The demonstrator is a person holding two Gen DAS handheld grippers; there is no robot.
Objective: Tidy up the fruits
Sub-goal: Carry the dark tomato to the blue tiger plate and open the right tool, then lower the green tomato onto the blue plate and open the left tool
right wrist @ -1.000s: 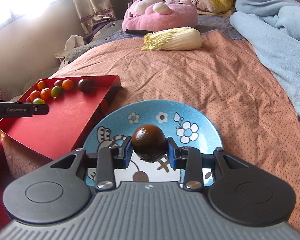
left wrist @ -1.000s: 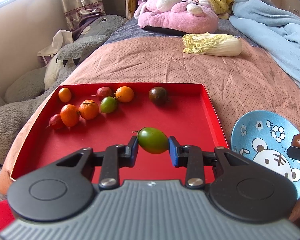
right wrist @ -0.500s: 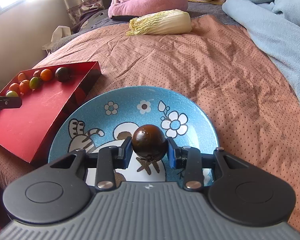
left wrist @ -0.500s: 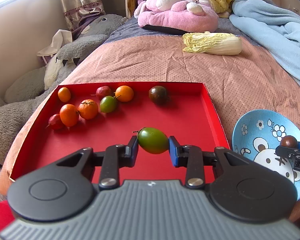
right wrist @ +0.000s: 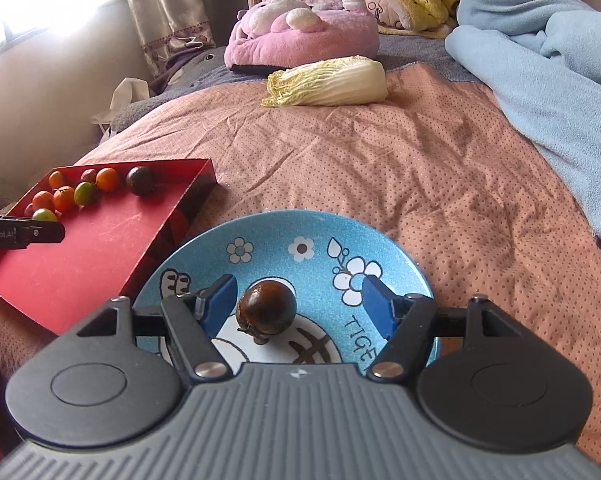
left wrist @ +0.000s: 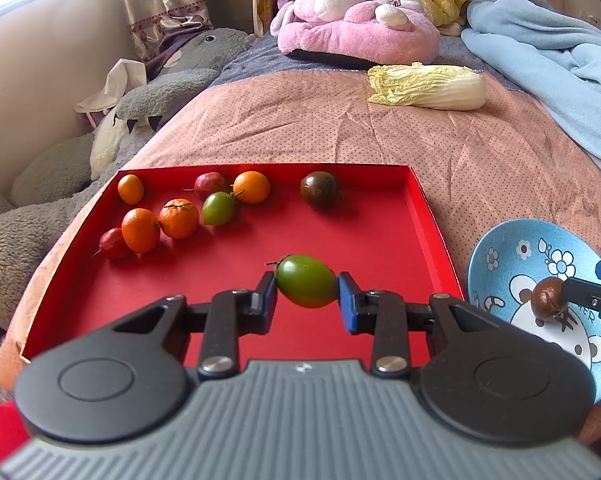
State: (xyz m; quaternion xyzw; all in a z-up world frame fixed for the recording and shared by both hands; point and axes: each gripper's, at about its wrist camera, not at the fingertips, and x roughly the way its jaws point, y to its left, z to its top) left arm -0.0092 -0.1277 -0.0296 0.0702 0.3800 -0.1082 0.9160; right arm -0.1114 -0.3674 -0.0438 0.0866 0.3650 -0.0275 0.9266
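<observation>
Spreading its jaws, the right gripper [right wrist: 296,300] lets go of the dark tomato [right wrist: 266,314], which now sits on the blue plate [right wrist: 396,256] between the parted pads, touching neither; the plate seems to be where the sorted fruit goes. Left of the plate, the left gripper [left wrist: 306,298] stays out of the way over the red tray [left wrist: 424,208], clamped on a green tomato [left wrist: 306,286], probably next. The oranges [left wrist: 178,218] lie at the tray's far left.
</observation>
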